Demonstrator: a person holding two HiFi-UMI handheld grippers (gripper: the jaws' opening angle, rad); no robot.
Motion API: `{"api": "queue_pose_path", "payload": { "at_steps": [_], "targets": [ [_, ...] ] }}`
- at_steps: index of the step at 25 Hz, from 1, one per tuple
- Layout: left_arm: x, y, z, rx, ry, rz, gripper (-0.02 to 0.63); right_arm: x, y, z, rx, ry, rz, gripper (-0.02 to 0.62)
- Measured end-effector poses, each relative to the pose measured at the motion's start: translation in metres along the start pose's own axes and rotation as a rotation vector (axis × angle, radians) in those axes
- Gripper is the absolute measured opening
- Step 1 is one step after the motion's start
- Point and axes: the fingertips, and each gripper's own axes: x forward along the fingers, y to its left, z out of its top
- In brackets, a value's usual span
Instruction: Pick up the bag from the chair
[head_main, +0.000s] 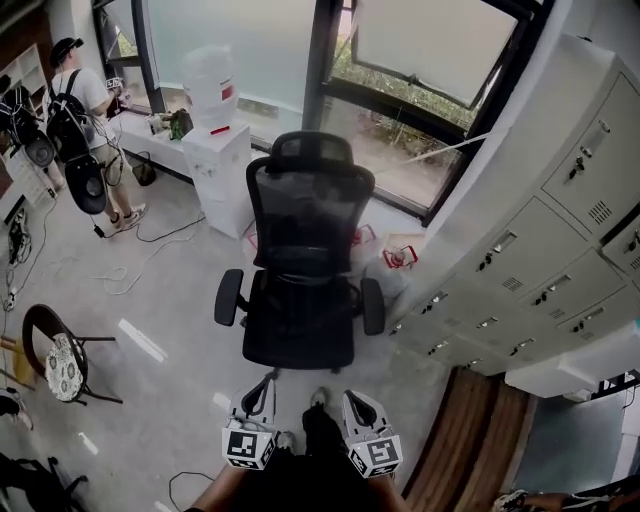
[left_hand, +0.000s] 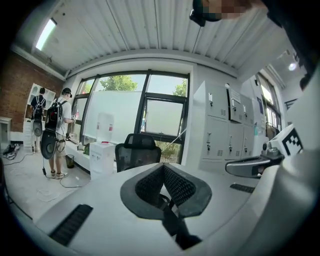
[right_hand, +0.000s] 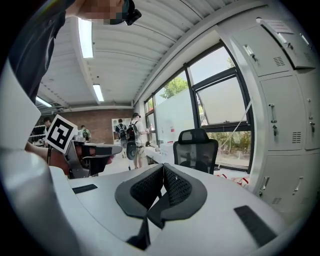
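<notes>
A black mesh office chair (head_main: 300, 270) stands on the grey floor facing me, and it also shows as the chair (left_hand: 137, 150) and the chair (right_hand: 196, 150) in both gripper views. Its seat is dark, and I cannot make out a bag on it. My left gripper (head_main: 266, 384) and right gripper (head_main: 353, 400) are held low, side by side, just short of the seat's front edge. In the left gripper view the left gripper (left_hand: 163, 166) has its pads pressed together with nothing between them. The right gripper (right_hand: 163, 166) is likewise shut and empty.
A white water dispenser (head_main: 222, 165) stands behind the chair to the left, by the window. Grey lockers (head_main: 540, 260) line the right side. A person with a backpack (head_main: 80, 110) stands far left. A small round chair (head_main: 60, 360) is at the left, and cables lie on the floor.
</notes>
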Motion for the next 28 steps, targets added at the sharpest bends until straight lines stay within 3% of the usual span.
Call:
{"api": "queue_pose_path", "payload": {
  "at_steps": [7, 13, 18, 24, 28],
  "targets": [
    [0.089, 0.019, 0.028, -0.009, -0.012, 0.098, 0.000, 0.088, -0.064, 0.028, -0.031, -0.003, 0.116, 0.000],
    [0.131, 0.030, 0.035, -0.011, 0.013, 0.146, 0.000, 0.147, -0.107, 0.034, -0.047, 0.030, 0.166, 0.000],
    [0.168, 0.055, 0.020, -0.032, 0.057, 0.175, 0.000, 0.193, -0.130, 0.022, -0.010, 0.071, 0.165, 0.000],
    [0.248, 0.100, 0.003, -0.061, 0.119, 0.150, 0.000, 0.263, -0.157, 0.012, 0.017, 0.145, 0.138, 0.000],
    [0.304, 0.137, -0.026, -0.087, 0.206, 0.146, 0.000, 0.315, -0.180, -0.009, 0.024, 0.201, 0.107, 0.000]
  ]
}}
